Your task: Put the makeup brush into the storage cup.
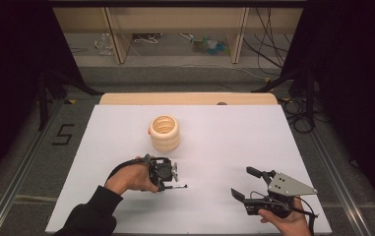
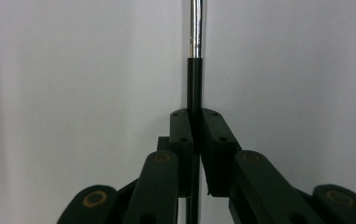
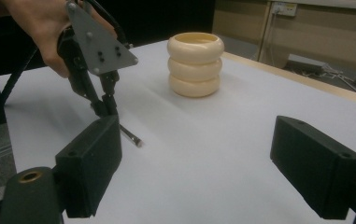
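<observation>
A thin black pen with a silver end (image 1: 178, 186) lies flat on the white table (image 1: 234, 142). My left gripper (image 1: 166, 186) is shut on its black shaft (image 2: 194, 79), tips down at the table. The right gripper view shows that gripper (image 3: 105, 106) pinching the pen (image 3: 131, 136) low over the surface. My right gripper (image 1: 244, 183) rests near the front right edge, open, with nothing between its jaws (image 3: 199, 149). A cream ribbed cup of three stacked rings (image 1: 165, 132) stands upright behind the left hand, its mouth open (image 3: 195, 64).
A wooden strip (image 1: 190, 99) runs along the table's far edge. Beyond it are wooden frames and loose cables on the floor (image 1: 175, 42). Black stands (image 1: 47, 83) flank the table on both sides.
</observation>
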Available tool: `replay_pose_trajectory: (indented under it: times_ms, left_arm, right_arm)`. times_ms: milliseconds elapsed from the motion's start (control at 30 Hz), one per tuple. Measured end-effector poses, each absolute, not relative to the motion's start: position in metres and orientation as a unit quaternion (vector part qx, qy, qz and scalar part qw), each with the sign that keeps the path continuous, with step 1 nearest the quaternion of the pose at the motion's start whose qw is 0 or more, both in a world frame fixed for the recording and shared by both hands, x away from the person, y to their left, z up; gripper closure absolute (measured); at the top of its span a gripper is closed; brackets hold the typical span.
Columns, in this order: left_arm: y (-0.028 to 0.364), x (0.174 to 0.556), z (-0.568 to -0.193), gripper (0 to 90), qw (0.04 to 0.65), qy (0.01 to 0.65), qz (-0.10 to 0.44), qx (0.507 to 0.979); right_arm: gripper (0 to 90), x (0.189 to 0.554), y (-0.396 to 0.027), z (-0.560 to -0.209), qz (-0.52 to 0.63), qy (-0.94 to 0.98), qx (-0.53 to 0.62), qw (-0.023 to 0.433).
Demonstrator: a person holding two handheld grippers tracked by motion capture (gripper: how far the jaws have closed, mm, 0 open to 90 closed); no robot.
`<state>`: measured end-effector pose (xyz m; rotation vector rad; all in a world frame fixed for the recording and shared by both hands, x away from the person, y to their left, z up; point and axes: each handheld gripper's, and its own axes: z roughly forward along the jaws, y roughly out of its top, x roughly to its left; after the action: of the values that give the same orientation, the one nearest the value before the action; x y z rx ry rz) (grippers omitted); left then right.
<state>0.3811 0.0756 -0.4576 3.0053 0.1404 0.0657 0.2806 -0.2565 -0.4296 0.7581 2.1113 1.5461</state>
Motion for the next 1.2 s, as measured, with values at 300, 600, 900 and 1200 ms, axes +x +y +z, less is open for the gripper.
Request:
replay_pose_trajectory:
  times_ms: [300,600,900,1200]
  left_arm:
    - [0.079,0.384,-0.456,83.4,0.075,0.047,0.020,0.996]
    - [0.080,0.380,-0.439,83.4,0.111,0.040,0.034,0.992]
    - [0.085,0.384,-0.422,83.4,0.180,0.060,0.076,0.979]
    - [0.086,0.386,-0.417,83.4,0.261,0.123,0.086,0.954]
  right_arm:
    - [17.6,0.280,-0.256,-0.430,0.553,0.759,0.272,0.211]
    - [17.6,0.281,-0.256,-0.430,0.553,0.762,0.268,0.204]
    - [17.5,0.281,-0.255,-0.431,0.554,0.762,0.270,0.201]
    - [17.6,0.280,-0.256,-0.430,0.548,0.765,0.269,0.206]
